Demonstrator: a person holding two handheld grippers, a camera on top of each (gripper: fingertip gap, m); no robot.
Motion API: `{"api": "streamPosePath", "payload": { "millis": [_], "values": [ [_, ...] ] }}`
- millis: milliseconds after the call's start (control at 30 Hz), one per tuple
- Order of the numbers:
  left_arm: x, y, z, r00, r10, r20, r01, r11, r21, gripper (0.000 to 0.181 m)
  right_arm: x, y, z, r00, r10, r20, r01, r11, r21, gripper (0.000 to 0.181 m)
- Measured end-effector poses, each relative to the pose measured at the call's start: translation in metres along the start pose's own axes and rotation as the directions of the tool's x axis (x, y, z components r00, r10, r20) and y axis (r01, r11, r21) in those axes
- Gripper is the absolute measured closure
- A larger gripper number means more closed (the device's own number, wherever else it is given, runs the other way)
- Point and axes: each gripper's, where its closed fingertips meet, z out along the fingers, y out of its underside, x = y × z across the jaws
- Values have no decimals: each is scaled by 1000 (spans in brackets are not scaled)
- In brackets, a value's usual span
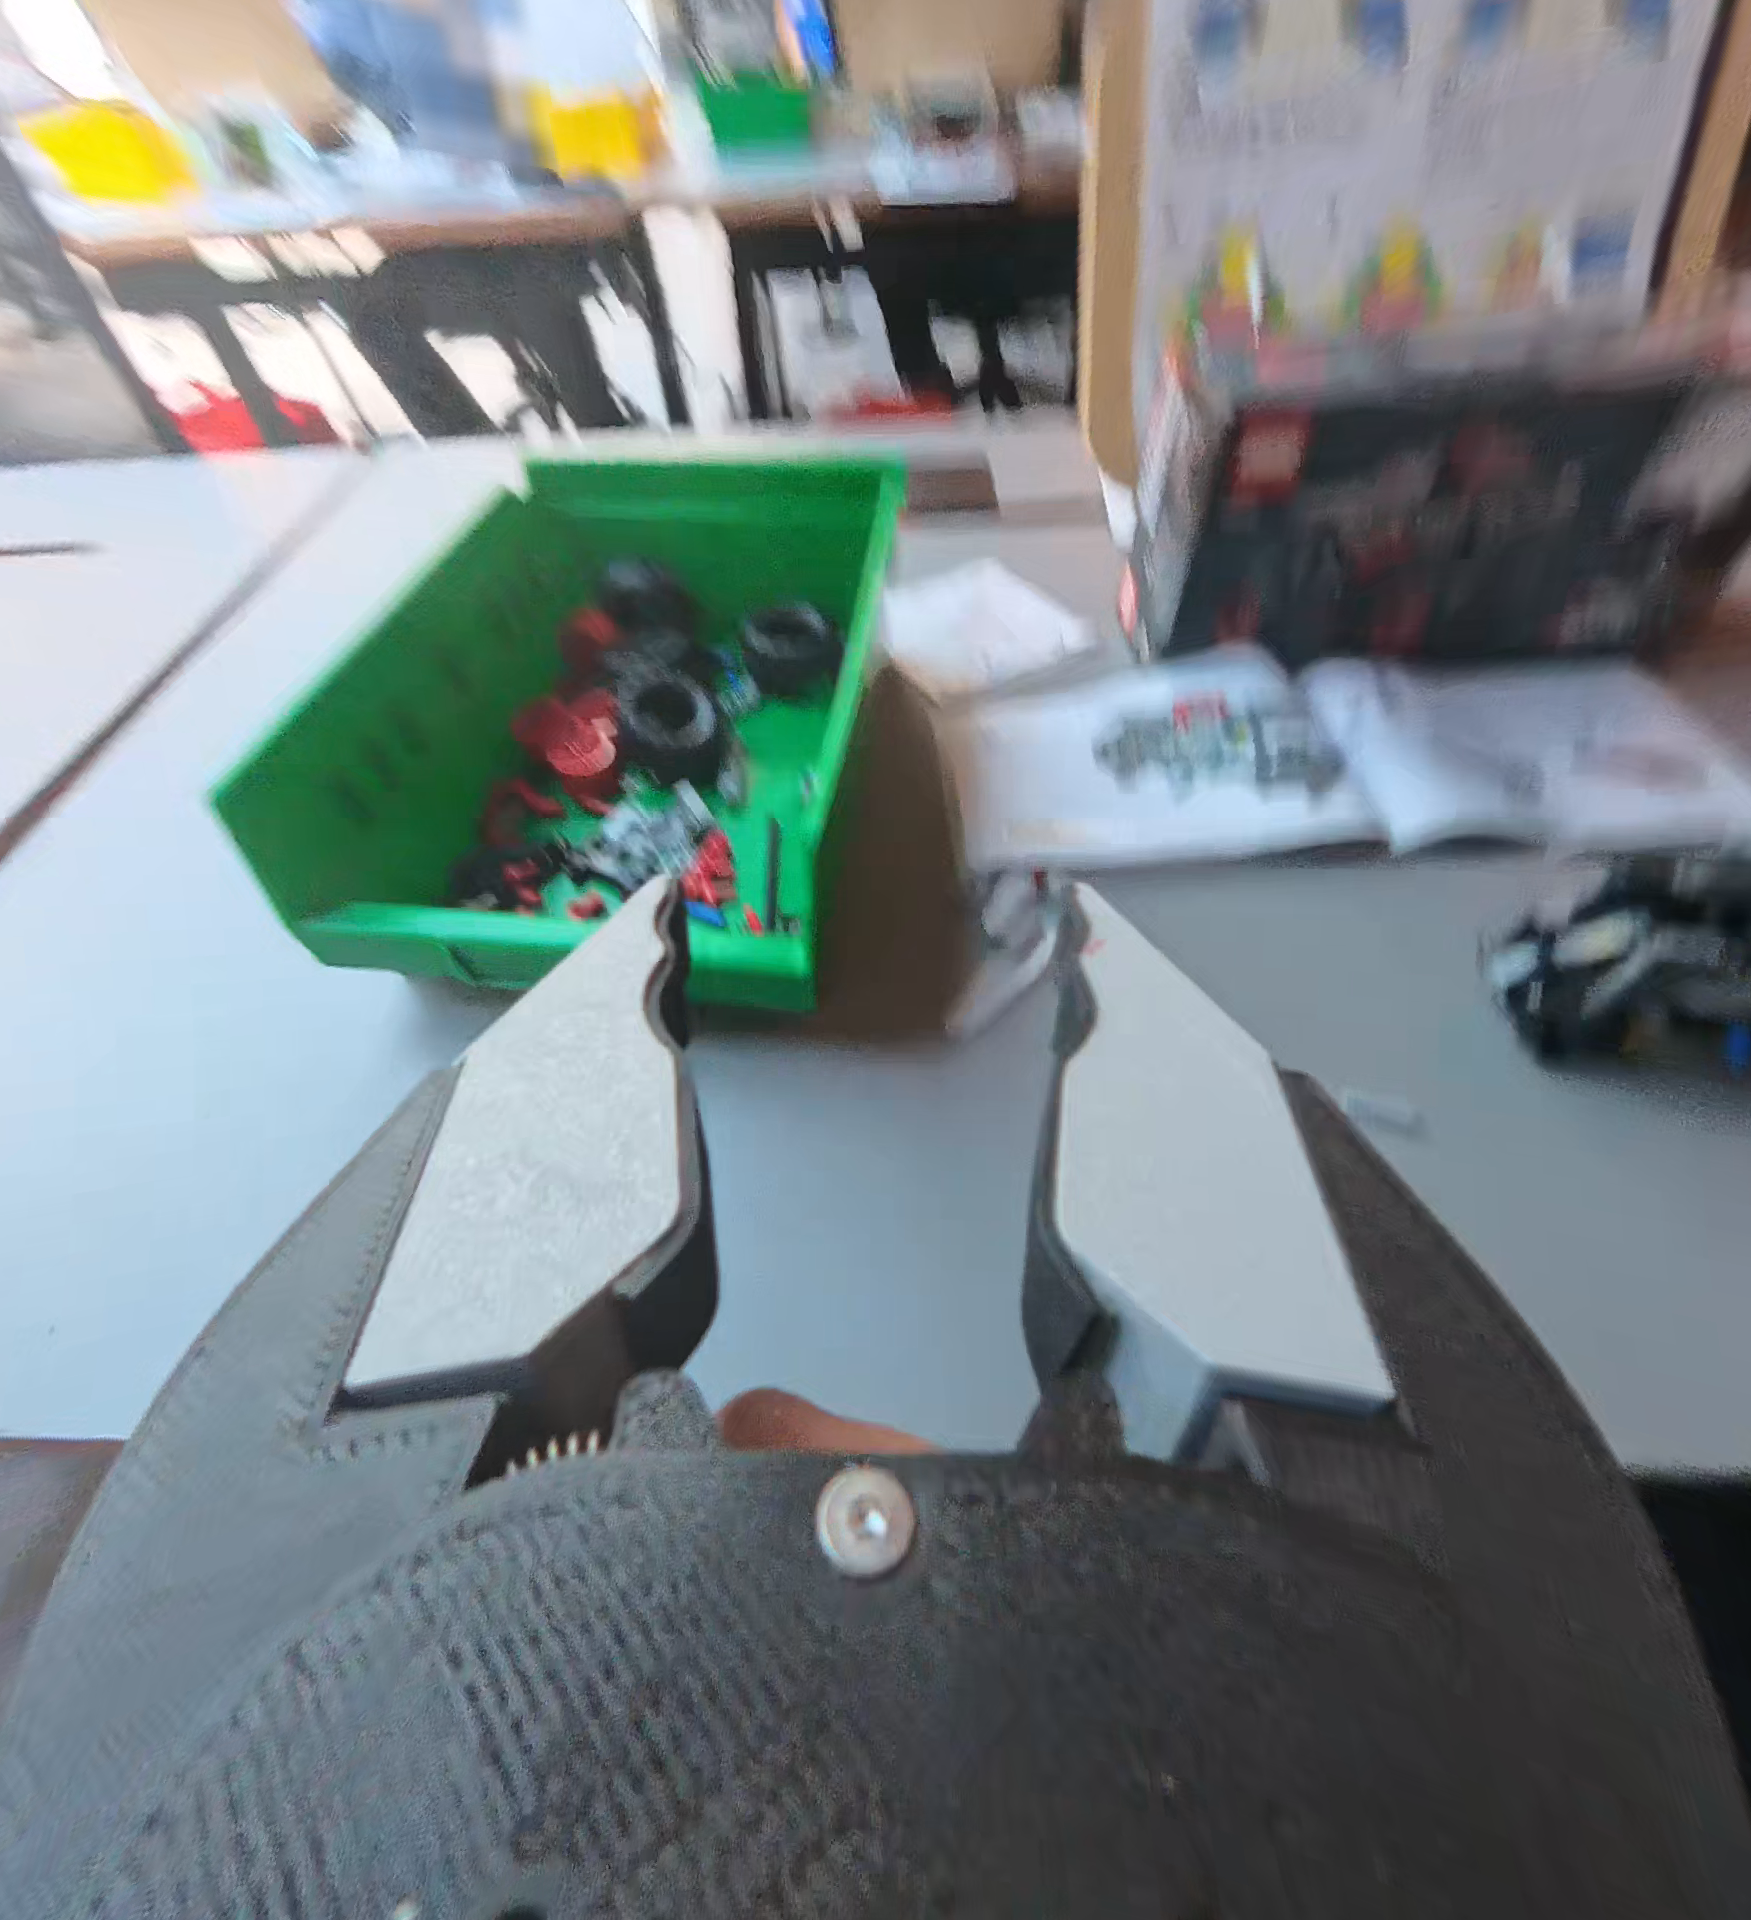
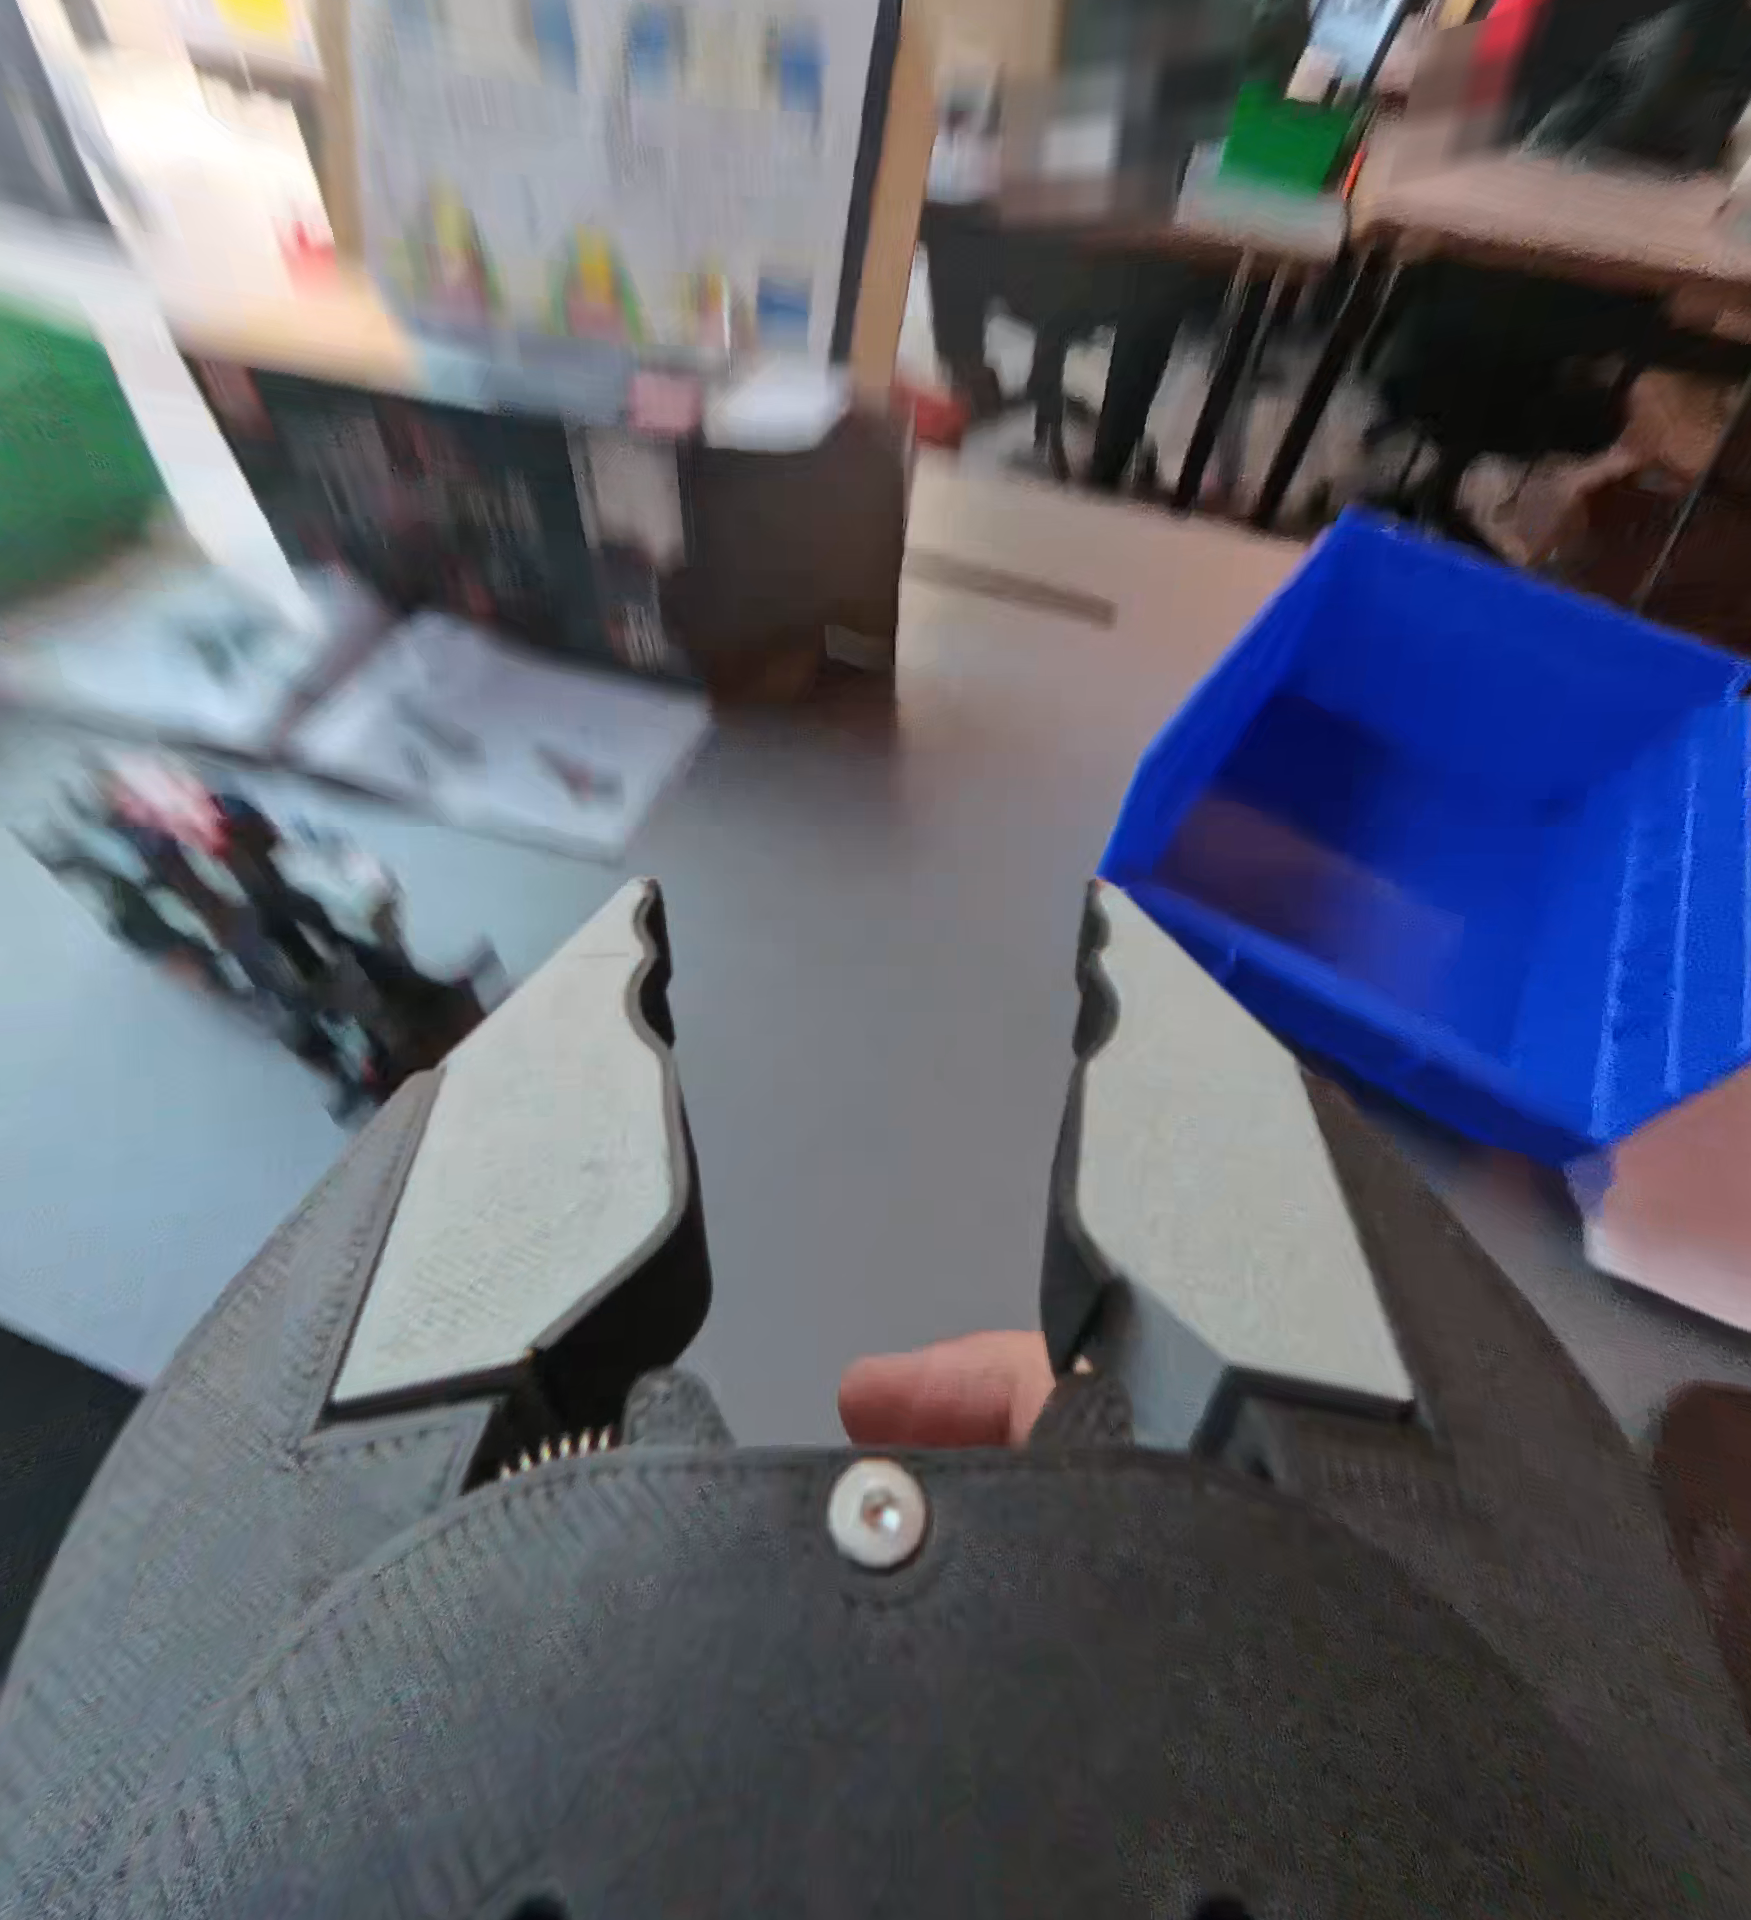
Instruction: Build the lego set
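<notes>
Both views are motion-blurred. A green bin (image 1: 362,769) on the grey table holds black tyres (image 1: 665,719), red wheel hubs (image 1: 570,732) and several small loose pieces. My left gripper (image 1: 866,914) is open and empty, above the table just in front of the bin's near right corner. A partly built black and white model (image 1: 1671,956) sits at the right; it also shows in the right wrist view (image 2: 258,914) at the left. My right gripper (image 2: 871,935) is open and empty over bare table, between the model and a blue bin (image 2: 1629,997).
An open instruction booklet (image 1: 1370,769) lies behind the model, also in the right wrist view (image 2: 497,748). The dark set box (image 1: 1453,530) stands behind it against a cardboard-backed poster (image 1: 1390,177). The blue bin looks empty. Desks and chairs stand farther back.
</notes>
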Motion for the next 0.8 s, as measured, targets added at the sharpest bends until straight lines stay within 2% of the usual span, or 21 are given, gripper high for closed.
{"api": "streamPosePath", "payload": {
  "millis": [33,67,100,167,233,300,333,367,433,500,567,600,667,733,800],
  "values": [
    [-5,-17,-10,999,-49,11,47,995,93,120,-1,-24,-12,996,83,29,-87,987,138,107],
    [-2,-31,-19,998,-66,-4,65,984,168,124,-13,-43,-21,985,134,110,-157,959,236,102],
    [6,-39,-26,998,-57,-18,60,976,208,130,-28,-52,-24,974,138,177,-182,947,263,97],
    [32,-33,-20,998,33,-46,-25,987,156,132,-51,-41,-6,985,54,162,-83,980,182,88],
    [68,2,4,975,174,-137,-176,984,0,124,-75,-9,23,982,-76,174,76,997,9,95],
    [92,33,26,950,237,-206,-262,959,-104,121,-97,15,47,966,-99,238,129,985,-118,96],
    [94,35,34,952,241,-191,-266,956,-121,119,-102,16,53,965,-85,248,119,985,-127,96],
    [90,29,37,961,232,-151,-249,963,-106,117,-104,9,54,967,-81,242,107,990,-97,98],
    [73,-8,25,982,180,-56,-178,983,49,113,-96,-23,40,978,-110,179,99,993,67,97],
    [50,-45,-3,997,76,-5,-73,966,247,130,-77,-56,12,991,-101,85,75,960,271,114],
    [42,-61,-24,998,16,-57,5,939,345,148,-66,-72,-8,995,-54,84,16,918,397,130],
    [45,-62,-26,994,22,-104,16,939,344,151,-63,-74,-9,994,-32,108,-16,908,418,129],
    [59,-53,-11,983,85,-165,-37,961,273,144,-67,-71,6,985,-30,167,-37,921,388,122],
    [77,-32,19,956,213,-204,-181,969,166,135,-80,-62,38,968,-70,242,-12,947,321,117],
    [88,-13,53,925,299,-234,-286,954,90,134,-95,-54,76,939,-109,328,20,965,263,115]
  ]
}}
